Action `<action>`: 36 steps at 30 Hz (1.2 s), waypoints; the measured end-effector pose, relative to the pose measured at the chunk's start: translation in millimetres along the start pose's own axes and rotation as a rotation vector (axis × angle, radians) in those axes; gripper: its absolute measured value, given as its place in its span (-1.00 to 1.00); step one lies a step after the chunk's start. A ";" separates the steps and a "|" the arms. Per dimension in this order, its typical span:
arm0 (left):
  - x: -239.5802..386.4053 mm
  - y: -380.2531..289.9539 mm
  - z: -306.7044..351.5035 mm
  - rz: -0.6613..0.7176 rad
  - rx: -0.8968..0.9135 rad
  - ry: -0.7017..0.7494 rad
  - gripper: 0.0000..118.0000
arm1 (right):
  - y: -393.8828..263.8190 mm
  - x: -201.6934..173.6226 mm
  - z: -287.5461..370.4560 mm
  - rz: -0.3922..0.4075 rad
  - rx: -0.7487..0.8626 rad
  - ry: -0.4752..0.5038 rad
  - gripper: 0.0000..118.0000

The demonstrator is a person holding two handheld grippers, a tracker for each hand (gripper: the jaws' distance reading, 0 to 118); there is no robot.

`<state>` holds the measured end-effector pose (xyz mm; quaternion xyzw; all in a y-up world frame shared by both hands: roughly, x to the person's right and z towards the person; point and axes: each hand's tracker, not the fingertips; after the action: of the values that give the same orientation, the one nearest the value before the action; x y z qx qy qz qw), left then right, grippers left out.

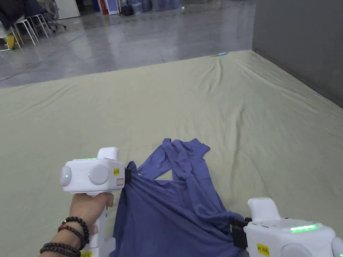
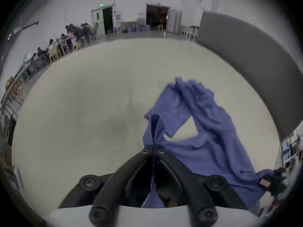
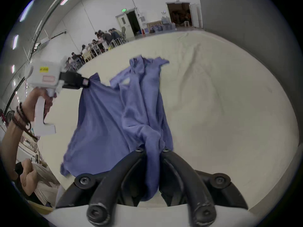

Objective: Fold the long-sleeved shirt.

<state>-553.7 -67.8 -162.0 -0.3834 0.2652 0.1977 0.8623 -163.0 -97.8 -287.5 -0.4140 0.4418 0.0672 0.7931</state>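
While both tools are clamped on cloth, the fold itself has not begun. The left gripper (image 2: 153,150), a white handheld unit with black jaws, has its jaws pressed together on a thin pinch of fabric — an edge or corner, though which part of the garment cannot be told. The right gripper (image 3: 152,150), of the same make, pinches a thicker bunched wad between its jaws, near the lower right in the head view. Between them hangs the blue-violet long-sleeved knit shirt (image 1: 174,204), lifted at its near side and crumpled, its far end trailing onto the pale beige sheet-covered surface (image 1: 167,110), where twisted lengths — likely the sleeves — lie tangled.

Judged from this, the step in hand is spreading the garment out. The next move seems to call for drawing the two grips apart and laying the cloth flat, so the sleeves come free.

Counted: one shirt, two grippers, one covered surface, and one grey padded wall panel (image 1: 301,36) along the right edge. Several people sit at tables in the far background of the gripper views.
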 end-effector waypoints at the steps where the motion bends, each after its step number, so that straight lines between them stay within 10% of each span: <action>1: -13.3 11.1 14.7 0.010 0.045 -0.005 -1.00 | 12.7 -3.0 8.4 0.001 0.046 0.014 -0.88; 16: -54.5 186.0 335.6 0.034 0.701 0.146 -1.00 | 357.2 -139.4 108.0 0.224 0.484 0.052 -0.88; 24: -53.8 276.2 383.0 0.106 0.742 0.193 -1.00 | 508.4 -161.5 136.1 0.101 0.501 0.084 -0.88; 36: -35.2 282.3 329.5 0.122 0.744 0.144 -1.00 | 502.5 -135.3 123.3 0.100 0.547 0.022 -0.88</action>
<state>-634.1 357.0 -111.3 -0.0407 0.4011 0.1113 0.9083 -402.0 351.3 -452.3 -0.1628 0.4723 -0.0200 0.8661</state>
